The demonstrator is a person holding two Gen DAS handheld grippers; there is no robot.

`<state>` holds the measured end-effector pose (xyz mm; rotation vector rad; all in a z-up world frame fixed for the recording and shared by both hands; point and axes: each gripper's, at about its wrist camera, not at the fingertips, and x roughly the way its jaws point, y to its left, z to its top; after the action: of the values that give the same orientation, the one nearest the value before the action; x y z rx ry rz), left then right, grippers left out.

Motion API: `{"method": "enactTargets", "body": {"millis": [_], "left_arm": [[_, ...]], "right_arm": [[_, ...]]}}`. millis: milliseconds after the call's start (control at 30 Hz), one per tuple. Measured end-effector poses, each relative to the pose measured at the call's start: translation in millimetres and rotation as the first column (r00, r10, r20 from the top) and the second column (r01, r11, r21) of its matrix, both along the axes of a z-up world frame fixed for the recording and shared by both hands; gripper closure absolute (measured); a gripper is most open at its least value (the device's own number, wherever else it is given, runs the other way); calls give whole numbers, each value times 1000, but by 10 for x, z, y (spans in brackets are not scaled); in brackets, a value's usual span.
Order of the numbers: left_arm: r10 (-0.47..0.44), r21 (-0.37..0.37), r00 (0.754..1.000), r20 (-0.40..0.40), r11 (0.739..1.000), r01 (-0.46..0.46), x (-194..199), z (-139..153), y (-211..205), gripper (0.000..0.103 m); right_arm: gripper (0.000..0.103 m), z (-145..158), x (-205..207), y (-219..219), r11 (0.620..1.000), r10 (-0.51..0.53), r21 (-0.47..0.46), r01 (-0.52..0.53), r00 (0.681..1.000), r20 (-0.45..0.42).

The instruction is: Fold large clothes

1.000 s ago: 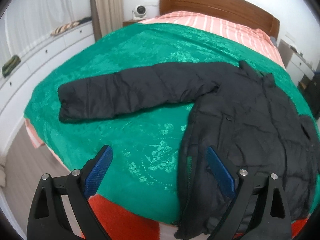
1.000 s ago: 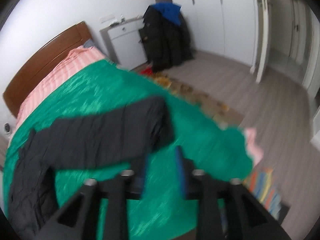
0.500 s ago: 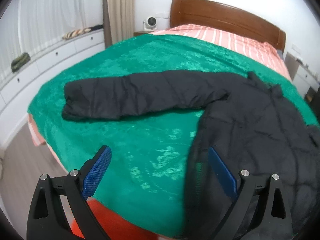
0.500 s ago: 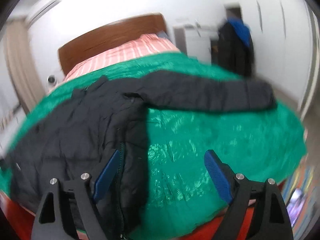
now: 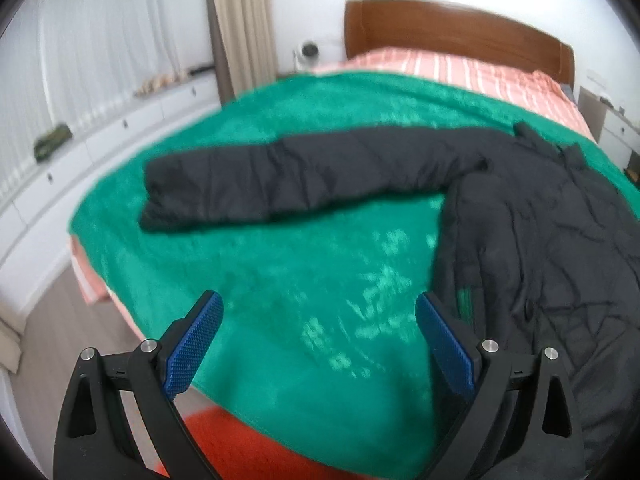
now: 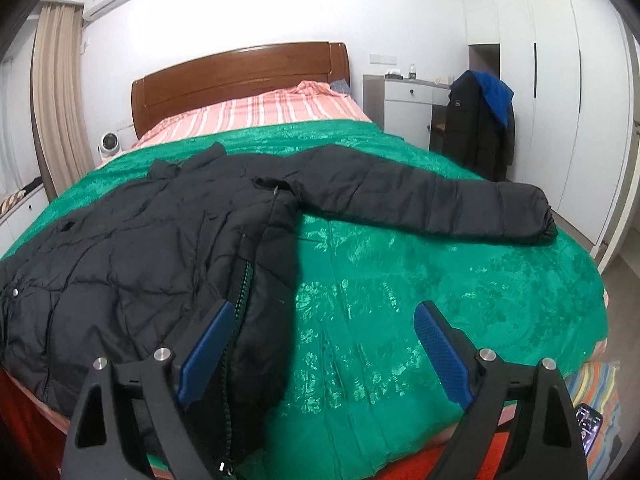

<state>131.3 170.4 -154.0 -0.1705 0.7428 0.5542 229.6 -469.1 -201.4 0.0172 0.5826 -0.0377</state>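
In the left wrist view, the left tongs (image 5: 318, 338) gape wide at the bottom of the frame, gripping nothing, above a green bedspread (image 5: 280, 288); the black puffer jacket (image 5: 552, 248) lies at right with one sleeve stretched toward centre left, and white drawers (image 5: 100, 144) run along the left edge by a small fan (image 5: 307, 50) at top centre. In the right wrist view, the right tongs (image 6: 324, 338) are likewise spread and empty at the bottom, the jacket (image 6: 132, 256) filling the left half with its zipper edge just behind the left finger and its other sleeve reaching to the right, while a dark coat (image 6: 478, 128) hangs at upper right near a white wardrobe (image 6: 560, 60), and the wooden headboard (image 6: 240, 76) stands top centre.
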Motion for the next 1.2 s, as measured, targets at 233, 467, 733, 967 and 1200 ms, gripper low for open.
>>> {"method": "enactTargets", "body": {"millis": [233,467,733,967,1200], "left_arm": [[35,-45,999,-13,998,-35,-26,-73,74,5],[103,-120,995,-10,987,-104,-87,-117,259,5],[137,-142,990,-31,980,-140,-69,-171,317,5],[129,-107,991,-45,985,-133,-40,-172,264,5],[137,-109,989,-50,984,-141,-39,-181,284,5]], "right_arm": [[13,-53,53,79,1000,19,-12,-20,1000,-16],[13,-68,78,69,1000,21,6,-21,999,-24],[12,-84,93,58,1000,22,15,-22,999,-29],[12,-87,102,63,1000,24,19,-23,999,-33],[12,-94,112,55,999,25,22,-24,999,-34]]}}
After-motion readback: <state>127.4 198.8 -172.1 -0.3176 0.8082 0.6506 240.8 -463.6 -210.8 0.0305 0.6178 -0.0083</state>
